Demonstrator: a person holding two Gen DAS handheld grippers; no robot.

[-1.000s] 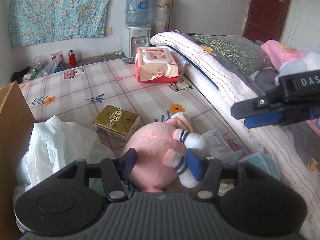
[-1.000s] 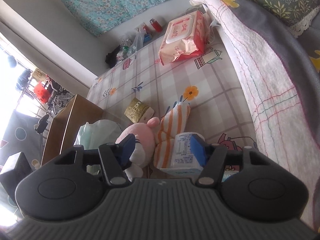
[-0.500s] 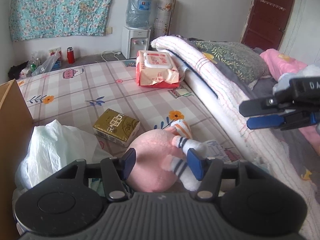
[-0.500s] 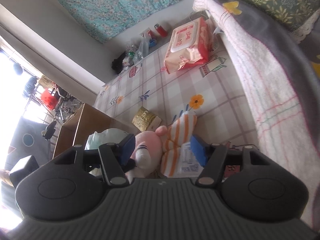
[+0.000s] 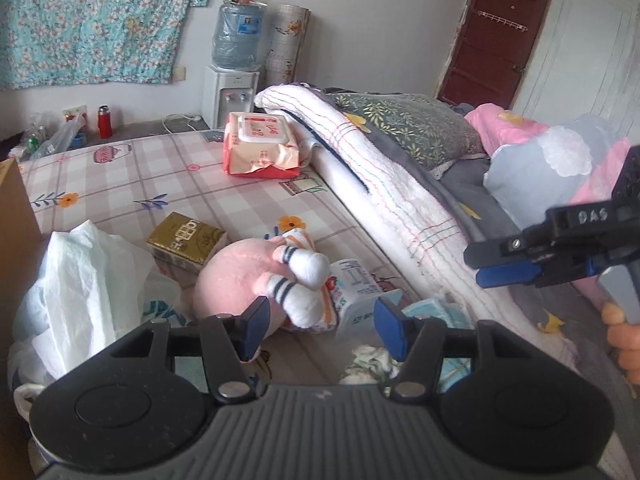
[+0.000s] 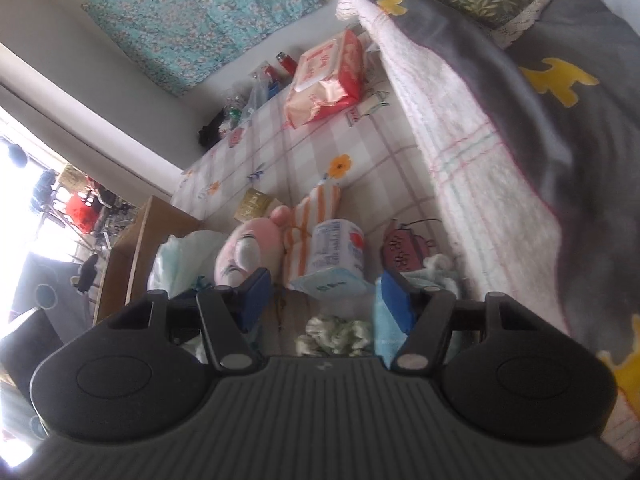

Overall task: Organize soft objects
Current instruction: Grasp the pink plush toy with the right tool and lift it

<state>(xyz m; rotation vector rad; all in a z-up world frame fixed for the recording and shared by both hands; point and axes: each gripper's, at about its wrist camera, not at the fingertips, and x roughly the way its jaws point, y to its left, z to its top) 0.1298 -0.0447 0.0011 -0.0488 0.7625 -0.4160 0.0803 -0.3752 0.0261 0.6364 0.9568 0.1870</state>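
Both claws (image 5: 318, 322) (image 6: 326, 298) open, empty

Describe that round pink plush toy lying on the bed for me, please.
The round pink plush toy has a fuzzy, ball-shaped body and white limbs with dark stripes. It lies on the checked bedsheet, touching an orange-striped cloth that lies alongside it and a white plastic bag on the other side, with a gold tissue pack just behind. Neither gripper touches it.

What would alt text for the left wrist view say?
The open left gripper hovers over a pink plush toy lying on a checked bedsheet, beside a gold box and a white plastic bag. The right gripper enters from the right.
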